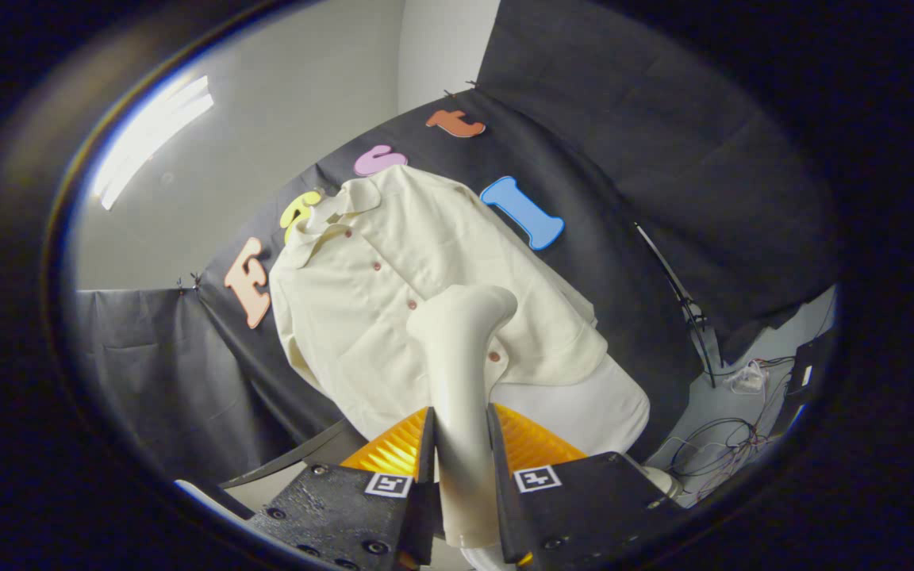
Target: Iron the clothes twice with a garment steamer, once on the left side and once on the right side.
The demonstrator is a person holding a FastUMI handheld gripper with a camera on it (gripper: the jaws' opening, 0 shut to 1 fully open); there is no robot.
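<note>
The jaws of the gripper (461, 444) clamp the garment steamer (461, 357) by its smooth, rigid handle, probably slippery. Its head meets the cream shirt (362, 277), soft and light, hanging on the booth's wall beyond.

A ceiling strip light (151, 135) glares white, blown out and smeared, with a blue fringe along its outer side. The cream shirt (425, 293) is evenly lit and sharp. Fisheye bending curves the booth's walls, and the surroundings fall dim toward the rim.
</note>
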